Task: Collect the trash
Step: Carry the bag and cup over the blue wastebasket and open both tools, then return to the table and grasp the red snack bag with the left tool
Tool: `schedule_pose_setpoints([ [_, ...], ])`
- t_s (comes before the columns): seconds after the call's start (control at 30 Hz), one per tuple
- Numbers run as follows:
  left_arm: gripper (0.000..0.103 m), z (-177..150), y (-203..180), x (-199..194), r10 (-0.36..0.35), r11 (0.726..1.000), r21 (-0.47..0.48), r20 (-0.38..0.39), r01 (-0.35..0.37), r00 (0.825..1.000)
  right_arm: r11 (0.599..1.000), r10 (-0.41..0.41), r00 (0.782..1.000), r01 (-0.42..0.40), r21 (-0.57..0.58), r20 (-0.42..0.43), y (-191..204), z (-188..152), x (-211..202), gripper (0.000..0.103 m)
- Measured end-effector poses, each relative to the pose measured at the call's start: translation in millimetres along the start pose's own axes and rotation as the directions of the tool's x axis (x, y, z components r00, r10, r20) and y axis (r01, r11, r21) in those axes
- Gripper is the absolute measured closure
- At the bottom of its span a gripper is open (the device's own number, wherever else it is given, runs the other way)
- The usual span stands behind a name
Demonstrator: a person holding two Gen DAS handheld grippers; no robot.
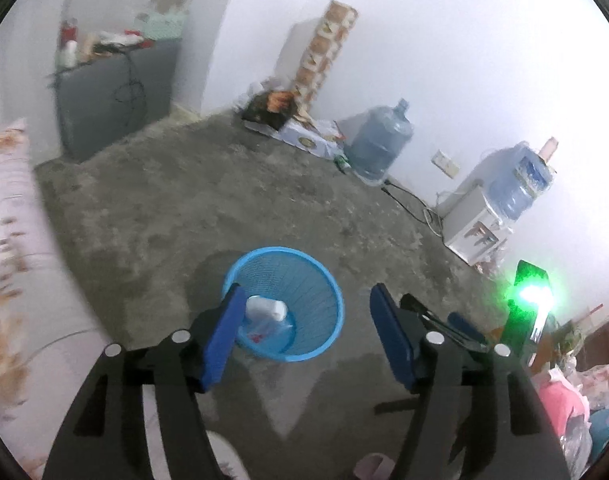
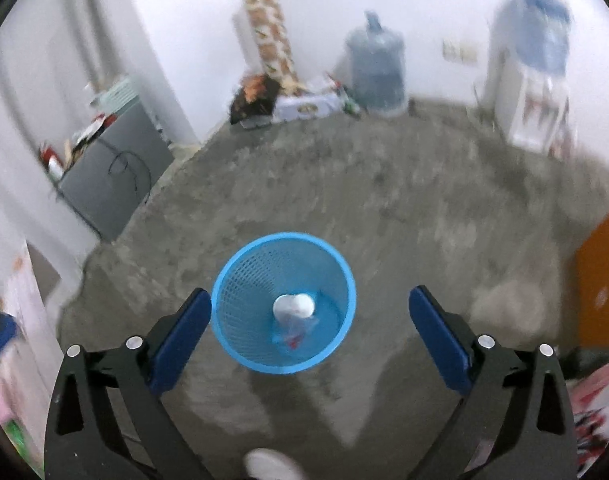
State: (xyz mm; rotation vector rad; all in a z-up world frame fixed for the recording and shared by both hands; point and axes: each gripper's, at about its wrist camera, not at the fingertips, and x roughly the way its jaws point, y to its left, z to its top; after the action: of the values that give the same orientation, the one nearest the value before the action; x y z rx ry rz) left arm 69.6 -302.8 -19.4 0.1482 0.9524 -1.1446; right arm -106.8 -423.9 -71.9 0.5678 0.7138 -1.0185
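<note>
A blue mesh waste basket [image 1: 281,249] [image 2: 284,236] stands on the bare concrete floor. Inside it lies a white bottle [image 1: 266,308] [image 2: 294,306] on top of crumpled clear plastic with a red mark [image 1: 264,332] [image 2: 294,336]. My left gripper [image 1: 306,296] hangs above the basket, open, with nothing between its blue pads; its left pad hides the basket's near left rim. My right gripper [image 2: 310,295] is wide open over the basket, which shows between its pads far below, and holds nothing. Both views are motion-blurred.
Along the far wall stand a large water jug [image 1: 378,140], a water dispenser [image 1: 488,208], a pile of boxes [image 1: 288,120] and a grey cabinet [image 1: 112,96]. Patterned bedding [image 1: 12,240] fills the left edge. Plastic bags [image 1: 564,400] lie at right. A bright green light [image 1: 534,294] glares.
</note>
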Motion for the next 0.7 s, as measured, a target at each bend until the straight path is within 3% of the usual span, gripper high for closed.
schedule_pose_setpoints([
  [0.2, 0.024, -31, 44, -97, 0.094, 0.995, -0.049, 0.128, -0.089, 0.987, 0.98, -0.041, 0.997, 0.052, -0.194, 0.062, 45, -13, -25, 0.008],
  [0.3, 0.018, -56, 70, -149, 0.165, 0.985, -0.077, 0.207, -0.152, 0.964, 0.943, -0.039, 0.991, 0.08, -0.325, 0.129, 73, -22, -42, 0.008],
  [0.37, 0.018, -72, 93, -180, 0.215, 0.975, -0.107, 0.243, -0.195, 0.946, 0.929, 0.002, 0.989, 0.054, -0.367, 0.15, 85, -27, -54, 0.008],
  [0.47, 0.018, -99, 125, -222, 0.305, 0.947, -0.188, 0.288, -0.259, 0.908, 0.913, 0.163, 0.978, -0.099, -0.395, 0.132, 102, -33, -73, 0.008],
  [0.6, 0.018, -119, 161, -258, 0.388, 0.912, -0.269, 0.313, -0.311, 0.867, 0.855, 0.371, 0.923, -0.3, -0.422, 0.096, 126, -43, -96, 0.008],
  [0.7, 0.018, -126, 193, -278, 0.465, 0.867, -0.348, 0.303, -0.357, 0.832, 0.806, 0.436, 0.899, -0.367, -0.464, 0.046, 150, -48, -104, 0.008],
])
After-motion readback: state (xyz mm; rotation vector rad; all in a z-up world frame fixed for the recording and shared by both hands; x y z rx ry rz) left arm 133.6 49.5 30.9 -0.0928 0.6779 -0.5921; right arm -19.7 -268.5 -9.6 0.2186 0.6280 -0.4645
